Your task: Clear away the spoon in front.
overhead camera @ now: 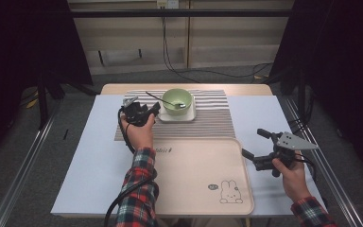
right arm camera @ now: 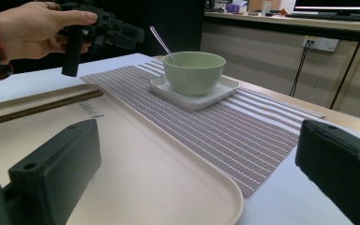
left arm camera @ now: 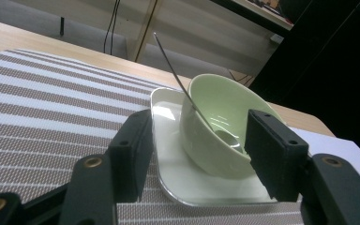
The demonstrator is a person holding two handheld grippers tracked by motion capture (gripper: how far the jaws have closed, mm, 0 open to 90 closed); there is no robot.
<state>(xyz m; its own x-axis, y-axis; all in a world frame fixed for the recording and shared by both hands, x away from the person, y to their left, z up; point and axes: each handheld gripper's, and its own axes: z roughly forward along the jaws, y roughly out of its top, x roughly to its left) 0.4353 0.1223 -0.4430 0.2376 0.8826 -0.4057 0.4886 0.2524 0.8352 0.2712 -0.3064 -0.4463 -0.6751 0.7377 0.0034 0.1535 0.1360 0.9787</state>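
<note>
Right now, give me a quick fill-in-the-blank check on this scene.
1. The green bowl sits on a white square ____.
2. The ____ leans inside the bowl.
3. The plate rests on the ____ mat.
4. The rabbit drawing is on the beige ____.

Missing words: plate; spoon; striped; tray

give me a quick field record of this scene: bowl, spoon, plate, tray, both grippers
bowl: green bowl, upright on the plate
spoon: spoon in the bowl, handle leaning over the rim
plate: white square plate on the striped mat
tray: beige tray with a rabbit drawing, nearer the person than the mat
left gripper: left gripper at the plate's edge, jaws on either side of the bowl, not touching it
right gripper: right gripper open, holding nothing, beside the tray's right edge
</note>
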